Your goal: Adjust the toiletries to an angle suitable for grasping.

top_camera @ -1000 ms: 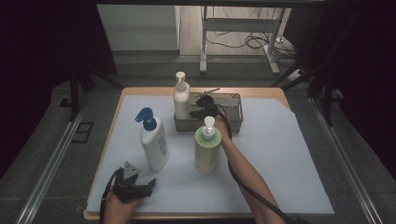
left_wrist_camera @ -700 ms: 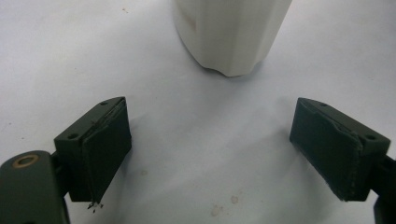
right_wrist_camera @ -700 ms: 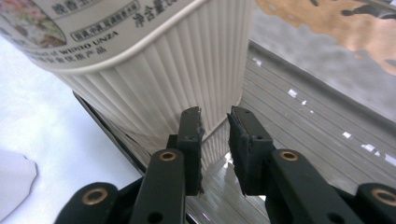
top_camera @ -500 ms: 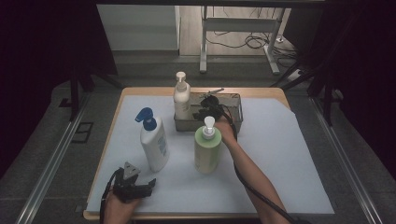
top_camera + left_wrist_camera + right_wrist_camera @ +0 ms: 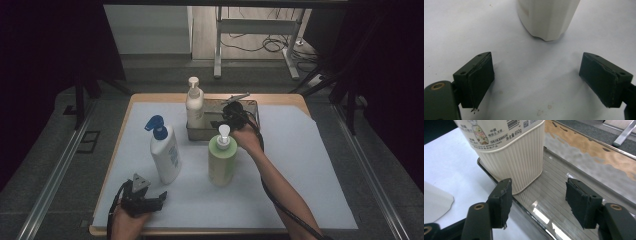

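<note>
Looking into the metal tray [image 5: 564, 202], your right claw [image 5: 537, 203] has just been opening, nothing between. The cream bottle [image 5: 511, 155] stands upper left: stiff, ribbed, probably heavy; squeeze its sides.

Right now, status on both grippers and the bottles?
Right gripper jaws just been opening, nothing between them, over the metal tray. Cream ribbed pump bottle stands upright in tray. Left gripper open, empty. Green pump bottle stands beside the right hand.
</note>
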`<state>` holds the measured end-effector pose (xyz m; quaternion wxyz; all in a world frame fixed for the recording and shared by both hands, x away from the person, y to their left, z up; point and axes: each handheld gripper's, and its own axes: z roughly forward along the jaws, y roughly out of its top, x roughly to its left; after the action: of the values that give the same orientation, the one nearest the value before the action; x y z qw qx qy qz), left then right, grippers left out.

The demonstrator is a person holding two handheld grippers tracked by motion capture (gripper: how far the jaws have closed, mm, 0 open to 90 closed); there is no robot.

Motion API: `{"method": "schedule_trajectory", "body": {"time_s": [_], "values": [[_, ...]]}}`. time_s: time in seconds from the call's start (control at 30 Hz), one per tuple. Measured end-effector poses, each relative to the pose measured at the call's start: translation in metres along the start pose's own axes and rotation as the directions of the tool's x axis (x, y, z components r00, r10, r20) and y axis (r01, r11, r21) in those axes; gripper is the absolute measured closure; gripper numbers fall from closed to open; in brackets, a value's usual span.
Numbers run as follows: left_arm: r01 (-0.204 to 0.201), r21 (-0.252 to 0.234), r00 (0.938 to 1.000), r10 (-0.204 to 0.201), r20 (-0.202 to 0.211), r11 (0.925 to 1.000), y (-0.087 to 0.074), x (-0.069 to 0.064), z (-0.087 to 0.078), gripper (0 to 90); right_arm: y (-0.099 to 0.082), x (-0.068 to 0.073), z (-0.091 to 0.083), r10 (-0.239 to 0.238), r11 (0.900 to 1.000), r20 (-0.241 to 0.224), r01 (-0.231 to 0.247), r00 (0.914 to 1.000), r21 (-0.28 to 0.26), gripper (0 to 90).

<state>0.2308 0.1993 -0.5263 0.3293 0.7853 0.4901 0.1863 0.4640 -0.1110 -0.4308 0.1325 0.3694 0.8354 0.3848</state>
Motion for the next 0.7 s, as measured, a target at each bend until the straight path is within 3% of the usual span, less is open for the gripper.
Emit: {"method": "schedule_trajectory", "body": {"time_s": [0.27, 0.7], "values": [[0.0, -0.001, 1.0, 0.0, 0.0, 1.0, 0.0, 0.0, 0.0, 12.2, -0.008, -0.005, -0.017, -0.037, 0.9993, -0.001, 0.037, 0.9993, 0.008, 30.5], [0.001, -0.002, 1.0, -0.001, 0.001, 1.0, 0.0, 0.0, 0.0, 12.2, -0.022, -0.008, -0.042, -0.053, 0.9985, -0.033, 0.052, 0.9981, -0.017, 25.9]]}}
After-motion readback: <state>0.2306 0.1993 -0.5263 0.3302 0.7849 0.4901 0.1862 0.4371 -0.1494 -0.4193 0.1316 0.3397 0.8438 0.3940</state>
